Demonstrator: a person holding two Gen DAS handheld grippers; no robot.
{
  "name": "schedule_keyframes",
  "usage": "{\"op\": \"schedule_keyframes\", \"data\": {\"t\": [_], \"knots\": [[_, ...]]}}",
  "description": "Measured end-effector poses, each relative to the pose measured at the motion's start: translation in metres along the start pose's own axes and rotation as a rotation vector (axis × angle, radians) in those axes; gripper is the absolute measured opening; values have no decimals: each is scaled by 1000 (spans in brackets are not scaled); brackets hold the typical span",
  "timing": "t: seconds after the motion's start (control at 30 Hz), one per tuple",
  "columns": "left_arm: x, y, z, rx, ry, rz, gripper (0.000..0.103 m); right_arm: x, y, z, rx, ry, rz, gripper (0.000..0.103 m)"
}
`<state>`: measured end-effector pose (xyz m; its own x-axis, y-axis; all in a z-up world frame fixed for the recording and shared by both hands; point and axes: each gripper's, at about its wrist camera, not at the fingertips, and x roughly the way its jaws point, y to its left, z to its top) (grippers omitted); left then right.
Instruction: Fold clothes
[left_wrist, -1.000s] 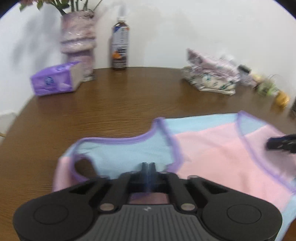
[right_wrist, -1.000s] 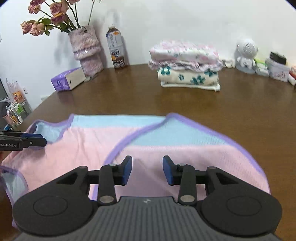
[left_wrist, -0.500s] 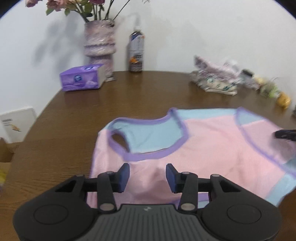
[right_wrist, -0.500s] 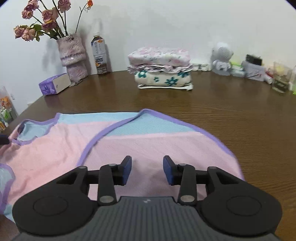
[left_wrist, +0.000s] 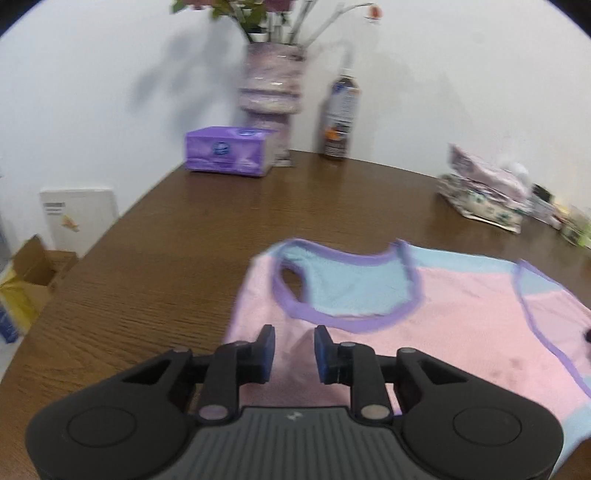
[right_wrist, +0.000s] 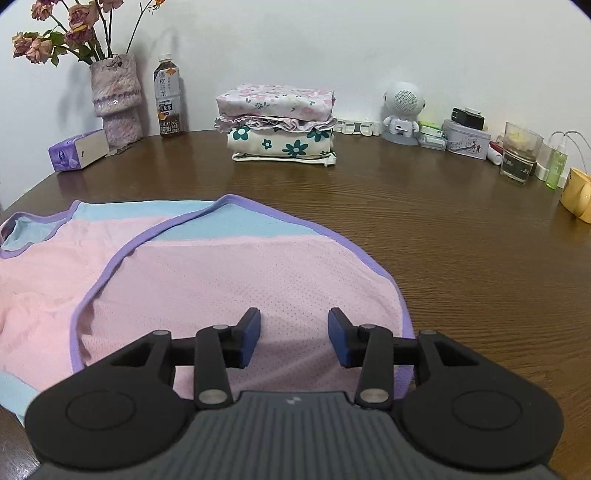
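Table (right_wrist: 461, 240): folded stack (right_wrist: 277, 125), bottle (right_wrist: 168, 101).

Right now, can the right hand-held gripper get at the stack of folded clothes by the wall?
Probably yes: the right hand-held gripper is open over the pink top, and only bare table lies before the folded stack.

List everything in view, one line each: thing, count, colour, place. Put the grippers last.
vest: 1, pink, blue, purple trim, flat on near table, right part folded over.
table: 1, brown wood.
folded clothes: 1 stack, floral white and pink, far centre.
vase: 1, pinkish, dried roses, far left.
bottle: 1, dark tea, beside vase.
tissue pack: 1, purple, far left.
robot figure: 1, white, far right.
tin: 1, pale, far right.
glass: 1, clear, far right.
left gripper: 1, black, blue pads, closing over vest, nothing pinched.
right gripper: 1, black, blue pads, open over vest.
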<state>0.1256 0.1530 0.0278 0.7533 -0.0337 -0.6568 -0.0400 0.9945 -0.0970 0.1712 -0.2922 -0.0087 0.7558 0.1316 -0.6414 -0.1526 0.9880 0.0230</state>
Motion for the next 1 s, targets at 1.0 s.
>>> {"op": "schedule_keyframes", "data": {"t": [1.0], "knots": [[5, -12, -1, 89, 16, 73, 0, -16, -6, -14, -11, -14, 1, 53]]}}
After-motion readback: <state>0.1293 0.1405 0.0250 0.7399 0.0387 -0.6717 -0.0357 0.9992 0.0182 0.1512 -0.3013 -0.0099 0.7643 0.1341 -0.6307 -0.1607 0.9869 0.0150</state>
